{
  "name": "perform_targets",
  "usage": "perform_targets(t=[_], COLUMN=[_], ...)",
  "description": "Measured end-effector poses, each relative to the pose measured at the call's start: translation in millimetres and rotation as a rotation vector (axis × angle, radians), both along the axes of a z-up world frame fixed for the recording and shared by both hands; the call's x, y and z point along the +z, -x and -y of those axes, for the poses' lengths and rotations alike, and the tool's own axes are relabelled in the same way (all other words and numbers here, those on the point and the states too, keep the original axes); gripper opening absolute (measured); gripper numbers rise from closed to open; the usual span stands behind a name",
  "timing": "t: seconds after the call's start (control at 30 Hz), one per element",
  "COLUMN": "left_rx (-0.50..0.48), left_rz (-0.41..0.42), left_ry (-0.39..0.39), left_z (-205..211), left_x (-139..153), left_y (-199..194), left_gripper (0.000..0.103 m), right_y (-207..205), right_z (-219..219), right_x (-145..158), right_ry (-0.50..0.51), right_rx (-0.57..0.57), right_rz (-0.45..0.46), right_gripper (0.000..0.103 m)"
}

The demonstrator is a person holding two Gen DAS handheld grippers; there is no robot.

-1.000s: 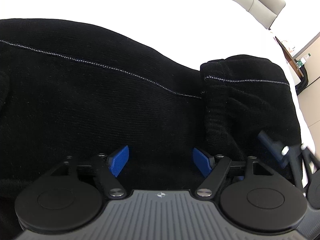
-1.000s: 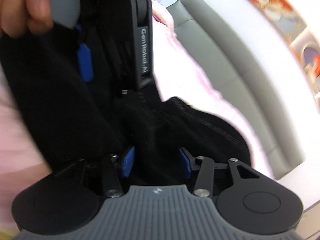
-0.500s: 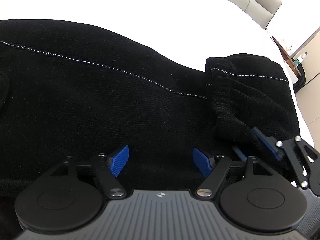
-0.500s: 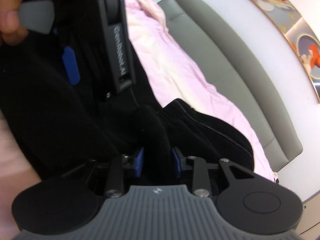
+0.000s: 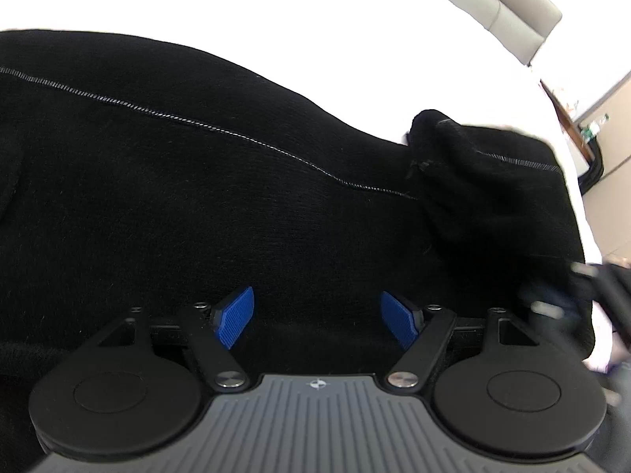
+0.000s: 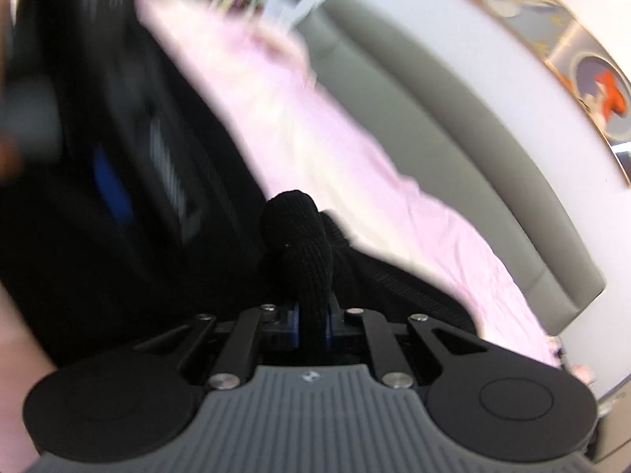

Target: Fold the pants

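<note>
- In the left wrist view the black pants lie spread on a pale pink bed sheet, their long axis running left to right across the scene.
- A thin line of light stitching runs along that axis, from the far left edge down toward the right.
- The left gripper sits low over the near edge of the pants, its blue pads spread wide with only dark fabric showing between them; whether they touch the cloth cannot be told.
- At the right end a bunched fold of the pants rises above the flat part, carrying its own short stitched line.
- At the near right, the right gripper shows only as a blur against the fabric edge.
- In the right wrist view the right gripper is pressed together, pinching a raised tuck of the knitted pants that stands upright between its pads.
- To its left the other gripper's body is blurred and blocks that side of the pants.
- Far right, a grey headboard borders the sheet, with a framed picture on the wall beyond it.
</note>
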State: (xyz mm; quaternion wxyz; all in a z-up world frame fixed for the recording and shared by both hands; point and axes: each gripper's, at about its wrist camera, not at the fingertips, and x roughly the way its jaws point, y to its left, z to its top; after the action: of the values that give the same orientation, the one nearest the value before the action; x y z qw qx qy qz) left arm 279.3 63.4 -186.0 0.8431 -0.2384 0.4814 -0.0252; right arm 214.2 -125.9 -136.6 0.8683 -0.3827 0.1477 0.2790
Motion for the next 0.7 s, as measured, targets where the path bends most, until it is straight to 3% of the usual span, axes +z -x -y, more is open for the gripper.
perform_targets(t=[0.07, 0.13, 0.27, 0.33, 0.4, 0.47, 0.53, 0.6, 0.7], left_rx=[0.025, 0.045, 0.07, 0.074, 0.069, 0.055, 0.034, 0.006, -0.057], left_rz=[0.005, 0.007, 0.004, 0.002, 0.025, 0.076, 0.136, 0.201, 0.271], left_ry=[0.039, 0.065, 0.08, 0.061, 0.036, 0.012, -0.01, -0.005, 0.007], left_z=[-7, -12, -17, -15, -12, -8, -2, 5, 20], left_x=[-2, -2, 1, 7, 18, 33, 50, 66, 81], left_y=[1, 3, 5, 7, 10, 14, 17, 18, 17], left_gripper=[0.083, 0.079, 0.075, 0.075, 0.075, 0.075, 0.076, 0.076, 0.076], right_y=[16, 27, 28, 33, 35, 28, 26, 20, -5], right_z=[11, 12, 0, -6, -9, -1, 16, 33, 55], right_x=[27, 31, -21, -41, -34, -12, 15, 35, 49], right_ry=[-0.088, -0.078, 0.078, 0.142, 0.173, 0.101, -0.067, -0.209, -0.337], right_rx=[0.07, 0.096, 0.097, 0.119, 0.124, 0.114, 0.17, 0.196, 0.132], right_rz=[-0.03, -0.058, -0.14, -0.086, -0.075, -0.148, -0.256, -0.337, -0.363], right_gripper=[0.006, 0.006, 0.01, 0.015, 0.015, 0.022, 0.041, 0.042, 0.042])
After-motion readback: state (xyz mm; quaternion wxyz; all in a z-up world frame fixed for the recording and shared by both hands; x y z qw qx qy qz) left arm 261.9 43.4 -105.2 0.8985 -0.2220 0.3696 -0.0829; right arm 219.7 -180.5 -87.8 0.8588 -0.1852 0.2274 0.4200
